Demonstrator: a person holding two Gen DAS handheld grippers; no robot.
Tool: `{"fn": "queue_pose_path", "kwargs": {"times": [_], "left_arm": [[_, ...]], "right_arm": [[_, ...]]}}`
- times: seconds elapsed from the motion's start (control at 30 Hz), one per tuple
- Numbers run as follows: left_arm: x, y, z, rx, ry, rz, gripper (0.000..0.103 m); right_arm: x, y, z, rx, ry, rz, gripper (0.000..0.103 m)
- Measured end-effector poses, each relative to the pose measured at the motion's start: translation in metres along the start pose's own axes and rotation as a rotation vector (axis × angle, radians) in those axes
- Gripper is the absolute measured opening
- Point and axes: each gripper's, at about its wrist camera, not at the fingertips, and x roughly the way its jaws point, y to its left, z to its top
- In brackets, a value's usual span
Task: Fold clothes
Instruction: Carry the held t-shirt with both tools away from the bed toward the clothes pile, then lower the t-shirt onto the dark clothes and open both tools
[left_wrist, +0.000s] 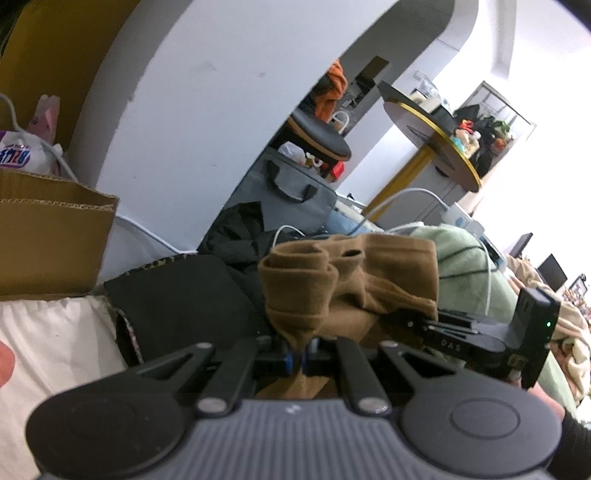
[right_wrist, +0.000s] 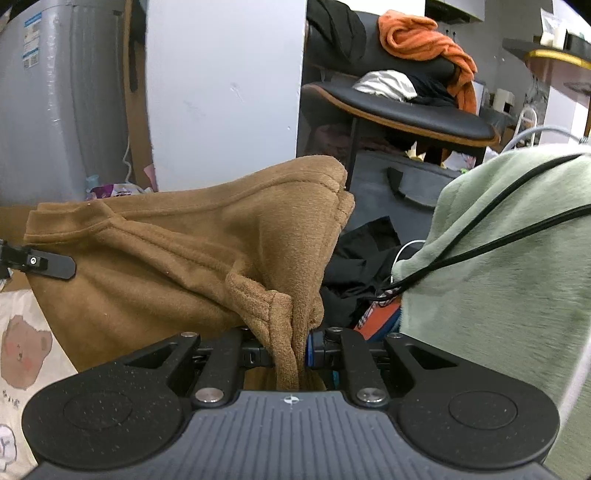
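Lighting: indoor daylight, even. Left wrist view: strong glare at the right, the window area (left_wrist: 546, 155) blown out to white. Right wrist view: softer, no glare; the white wall (right_wrist: 225, 92) evenly lit. Shadows: faint. Distortion: fisheye bending of straight edges, dark corners. Focus: soft motion blur at the left wrist view's borders; the brown garment (right_wrist: 184, 258) sharp.

A cluttered living space — clothes-heaped chair (right_wrist: 406, 107), cardboard box (left_wrist: 51, 236), round side table (left_wrist: 432, 136).
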Motion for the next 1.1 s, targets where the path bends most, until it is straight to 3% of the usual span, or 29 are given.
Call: {"fn": "queue_pose_path", "kwargs": {"times": [0.53,0.8,0.9,1.1], "left_arm": [[0.078,0.058,0.037,-0.021,0.001,0.117,0.004],[0.11,0.092,0.042,-0.086,0.002,0.207,0.004],[0.122,0.105,0.042,-0.102,0.015,0.251,0.004],[0.146,0.127,0.039,-0.091,0.06,0.326,0.005]], "right_arm": [[0.111,-0.004,0.007,-0.019,0.124,-0.055,0.017],[0.162,-0.014,0.013,-0.006,0.162,-0.108,0.02],[0.183,-0.018,0.012,-0.007,0.187,-0.158,0.014],[0.215,-0.014,0.001,-0.038,0.233,-0.155,0.009]]}}
